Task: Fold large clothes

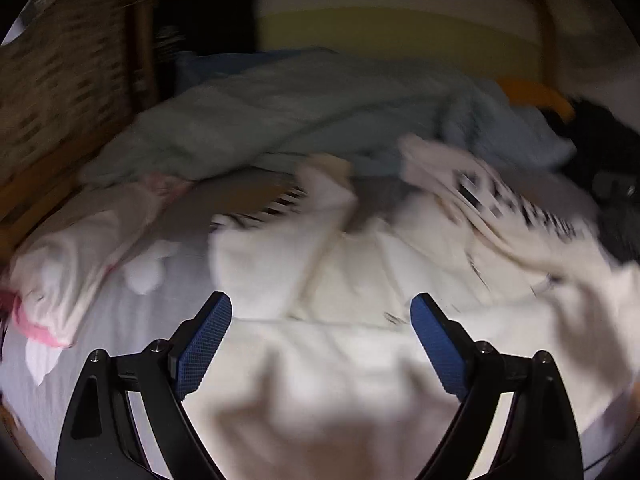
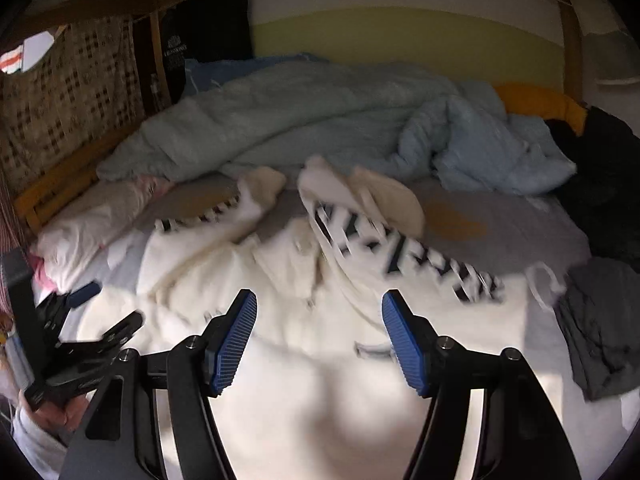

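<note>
A large cream-white garment (image 1: 320,380) lies crumpled across the bed, and the right wrist view shows it spread below me (image 2: 280,272). Its sleeve with black stripe markings (image 2: 400,248) runs off to the right (image 1: 520,208). My left gripper (image 1: 320,298) hovers above the cloth, jaws wide apart, nothing between the blue pads (image 1: 204,344). My right gripper (image 2: 320,295) also hangs over the garment, open and empty. In the right wrist view the left gripper (image 2: 108,306) shows at the left edge, held by a hand (image 2: 52,412).
A pale blue-green duvet (image 2: 300,112) is bunched at the head of the bed. A white and pink pillow (image 2: 92,220) lies on the left by the wooden bed frame (image 2: 60,188). A dark grey garment (image 2: 600,328) and black clothes (image 1: 600,140) lie at the right.
</note>
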Available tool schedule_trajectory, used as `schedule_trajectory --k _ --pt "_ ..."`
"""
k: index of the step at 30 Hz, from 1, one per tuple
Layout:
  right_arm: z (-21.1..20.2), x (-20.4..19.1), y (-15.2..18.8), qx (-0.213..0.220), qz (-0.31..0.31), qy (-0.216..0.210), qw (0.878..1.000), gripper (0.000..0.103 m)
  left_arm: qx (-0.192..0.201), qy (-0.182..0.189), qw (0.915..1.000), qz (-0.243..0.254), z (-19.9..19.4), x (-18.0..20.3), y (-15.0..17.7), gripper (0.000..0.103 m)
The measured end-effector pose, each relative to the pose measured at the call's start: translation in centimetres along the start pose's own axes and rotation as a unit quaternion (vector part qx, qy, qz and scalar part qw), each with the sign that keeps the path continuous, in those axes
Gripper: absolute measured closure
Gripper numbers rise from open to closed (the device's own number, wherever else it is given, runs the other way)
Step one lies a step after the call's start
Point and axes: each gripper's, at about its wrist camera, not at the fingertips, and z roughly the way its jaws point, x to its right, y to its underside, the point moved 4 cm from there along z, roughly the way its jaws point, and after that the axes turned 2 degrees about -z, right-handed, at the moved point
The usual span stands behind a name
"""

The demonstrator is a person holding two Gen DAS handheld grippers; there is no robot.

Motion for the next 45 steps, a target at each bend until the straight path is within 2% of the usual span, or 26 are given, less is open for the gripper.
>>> schedule_trajectory --k 2,3,4,6,7,9,10,12,13,14,16,19,21,25,27,28,30,31,32,33,35,37,38,41,43,45 --pt "1.9 -1.1 -2.0 -0.008 0.005 -0.006 1.000 0.036 0.016 -0.026 0.9994 -0.019 -0.7 -3.0 -1.2 0.013" --pt "3.1 -1.9 -2.9 -0.021 0.005 -0.014 1.000 0.036 0.030 -0.054 0.9977 -0.028 -0.9 -4.8 -2.0 0.013" --pt "4.4 -3.0 -3.6 -0.034 0.002 -0.026 0.999 0.036 0.042 -0.095 0.9942 -0.030 -0.9 -6.1 -2.6 0.012" --pt "7.5 -6.6 -4.4 -0.055 -0.033 -0.048 0.997 0.036 0.035 -0.196 0.9797 -0.021 0.1 -8.9 -3.3 0.012" --pt "9.2 -9.5 -4.3 -0.057 -0.070 -0.050 0.995 0.036 0.026 -0.204 0.9781 -0.033 0.5 -10.1 -3.3 0.013" --pt "12.7 -15.1 -3.1 -0.078 -0.135 -0.080 0.985 0.045 0.012 -0.166 0.9819 -0.091 0.7 -12.9 -2.9 0.013" --pt "14.7 -17.5 -2.6 -0.093 -0.139 -0.111 0.980 0.048 0.010 -0.151 0.9818 -0.115 0.6 -13.9 -2.7 0.013" --pt "19.2 -19.8 -2.3 -0.126 -0.104 -0.147 0.976 0.048 0.011 -0.147 0.9793 -0.139 0.0 -15.7 -2.3 0.013" --pt "21.5 -20.4 -2.1 -0.150 -0.086 -0.150 0.973 0.049 0.012 -0.155 0.9780 -0.140 -0.2 -16.3 -2.2 0.013" --pt "24.4 -20.7 -2.0 -0.183 -0.063 -0.148 0.970 0.056 0.014 -0.164 0.9763 -0.140 -0.5 -16.8 -2.1 0.013" --pt "27.8 -20.8 -2.1 -0.215 -0.031 -0.139 0.966 0.059 0.016 -0.168 0.9739 -0.151 -0.5 -17.5 -2.1 0.013" --pt "30.0 -21.5 -2.2 -0.226 -0.046 -0.091 0.969 0.065 0.014 -0.172 0.9703 -0.169 -0.3 -17.9 -1.9 0.013" --pt "29.5 -22.6 -2.7 -0.211 -0.040 -0.122 0.969 0.091 0.026 -0.202 0.9679 -0.147 -0.5 -17.3 -2.0 0.012" --pt "28.3 -26.0 -6.2 -0.161 -0.034 -0.178 0.970 0.098 0.043 -0.218 0.9659 -0.133 -1.0 -16.7 -2.0 0.012" --pt "27.7 -29.1 -7.0 -0.172 -0.020 -0.236 0.956 0.098 0.063 -0.221 0.9625 -0.145 -2.3 -16.8 -2.4 0.012" --pt "27.2 -31.2 -6.8 -0.186 -0.013 -0.299 0.936 0.098 0.077 -0.218 0.9608 -0.154 -3.0 -17.0 -2.6 0.012" --pt "27.0 -34.1 -5.4 -0.223 -0.024 -0.362 0.905 0.097 0.093 -0.209 0.9587 -0.169 -3.9 -17.5 -2.8 0.011" --pt "27.3 -34.7 -4.5 -0.235 -0.038 -0.353 0.905 0.097 0.091 -0.206 0.9583 -0.176 -4.0 -17.7 -2.9 0.011" --pt "27.6 -34.9 -3.6 -0.239 -0.053 -0.330 0.912 0.091 0.085 -0.207 0.9579 -0.180 -3.8 -17.9 -2.8 0.011" --pt "28.1 -34.4 -2.6 -0.243 -0.058 -0.302 0.920 0.076 0.078 -0.213 0.9570 -0.181 -3.6 -17.9 -2.7 0.011" --pt "28.4 -32.2 -1.2 -0.253 -0.020 -0.283 0.925 0.060 0.063 -0.227 0.9558 -0.176 -3.3 -18.0 -2.7 0.011" --pt "27.1 -29.8 -0.1 -0.257 0.004 -0.301 0.918 0.060 0.067 -0.224 0.9577 -0.168 -3.5 -17.6 -2.7 0.011" --pt "26.2 -28.7 0.1 -0.252 -0.001 -0.298 0.921 0.059 0.073 -0.220 0.9589 -0.164 -3.6 -17.2 -2.8 0.011" --pt "23.2 -24.5 0.0 -0.207 -0.022 -0.267 0.941 0.059 0.069 -0.212 0.9632 -0.150 -3.1 -16.3 -2.7 0.010" --pt "21.6 -20.4 -1.1 -0.163 -0.032 -0.202 0.965 0.059 0.054 -0.202 0.9675 -0.142 -2.0 -15.5 -2.5 0.010" --pt "20.5 -15.2 -2.6 -0.111 -0.025 -0.094 0.989 0.059 0.040 -0.188 0.9708 -0.144 -1.0 -14.9 -2.3 0.010"
